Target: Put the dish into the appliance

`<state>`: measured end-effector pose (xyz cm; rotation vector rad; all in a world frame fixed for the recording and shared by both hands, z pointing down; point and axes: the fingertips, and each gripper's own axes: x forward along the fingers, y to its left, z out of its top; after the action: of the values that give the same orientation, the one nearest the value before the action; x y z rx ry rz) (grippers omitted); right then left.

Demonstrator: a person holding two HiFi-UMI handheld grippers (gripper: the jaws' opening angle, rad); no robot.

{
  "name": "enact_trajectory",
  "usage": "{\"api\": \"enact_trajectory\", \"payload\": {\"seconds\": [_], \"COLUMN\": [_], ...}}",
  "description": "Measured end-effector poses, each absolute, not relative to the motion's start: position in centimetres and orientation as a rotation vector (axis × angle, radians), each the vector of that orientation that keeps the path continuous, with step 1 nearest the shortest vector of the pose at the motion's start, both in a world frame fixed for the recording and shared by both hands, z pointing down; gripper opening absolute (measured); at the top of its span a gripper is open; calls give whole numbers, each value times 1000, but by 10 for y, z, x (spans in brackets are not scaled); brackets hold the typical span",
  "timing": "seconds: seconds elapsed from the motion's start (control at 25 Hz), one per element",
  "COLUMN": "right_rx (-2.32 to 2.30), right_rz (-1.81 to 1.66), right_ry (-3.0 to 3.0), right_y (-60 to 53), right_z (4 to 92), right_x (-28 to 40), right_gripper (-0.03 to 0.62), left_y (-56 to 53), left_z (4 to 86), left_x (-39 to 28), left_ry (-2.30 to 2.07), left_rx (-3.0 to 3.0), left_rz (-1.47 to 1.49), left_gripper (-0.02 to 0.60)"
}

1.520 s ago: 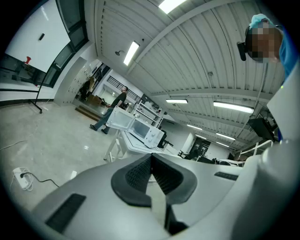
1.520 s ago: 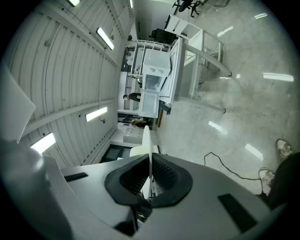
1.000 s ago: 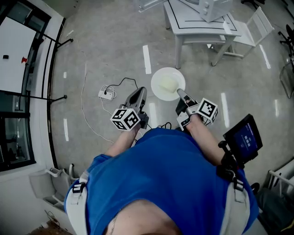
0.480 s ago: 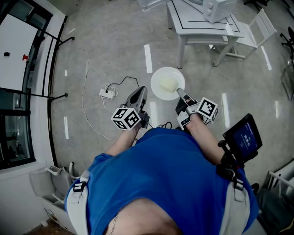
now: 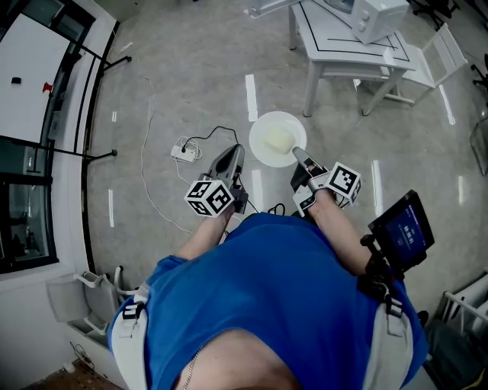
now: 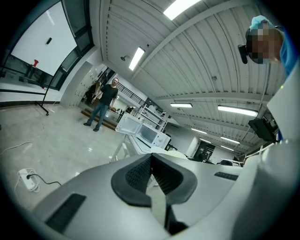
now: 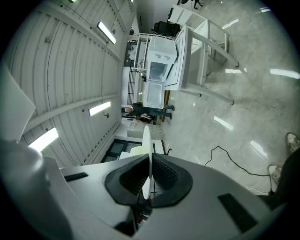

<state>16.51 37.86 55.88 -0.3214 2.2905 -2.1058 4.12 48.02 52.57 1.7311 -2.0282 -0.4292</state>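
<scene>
Right gripper view: dish (image 7: 146,145) edge-on

Your right claw (image 5: 298,155) reaches forward with the near rim of the dish (image 5: 278,139) between its jaws; the rest of the dish juts out ahead of it, above the floor (image 5: 191,68). Your left claw (image 5: 232,151) is just to the left of the dish, apart from it. Ahead and to your right, well beyond the dish, stands the desk (image 5: 335,55), with the appliance (image 5: 379,17) on its far part. A power strip (image 5: 183,153) lies on the floor left of your left claw, near it. A screen (image 5: 402,230) sits at your right side, behind the right claw.
</scene>
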Motion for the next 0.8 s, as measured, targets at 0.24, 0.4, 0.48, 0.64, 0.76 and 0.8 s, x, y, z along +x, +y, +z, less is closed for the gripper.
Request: {"api": "enact_trajectory", "payload": {"seconds": [0.24, 0.4, 0.48, 0.64, 0.76, 0.8], "right_rx": [-315, -320, -316, -301, -278, -273], "right_rz": [-2109, -2112, -2111, -2117, -2105, -2109], "right_ry": [2306, 2317, 2319, 2317, 2326, 2325], "right_y": [380, 381, 381, 386, 380, 369], "right_z": [558, 558, 556, 552, 552, 552], "right_x": [157, 159, 157, 155, 147, 138], "right_gripper": [9, 9, 9, 9, 9, 9], "left_y": [489, 497, 500, 504, 498, 487], "left_z": [527, 527, 525, 520, 517, 517], "left_x": [32, 34, 32, 33, 26, 17], "left_ry": [-2042, -2046, -2050, -2060, -2071, -2076], "left_rx": [1703, 1685, 1681, 1689, 1690, 1688], "left_rz": [-442, -450, -454, -450, -445, -443], "left_gripper": [6, 6, 6, 6, 6, 6]}}
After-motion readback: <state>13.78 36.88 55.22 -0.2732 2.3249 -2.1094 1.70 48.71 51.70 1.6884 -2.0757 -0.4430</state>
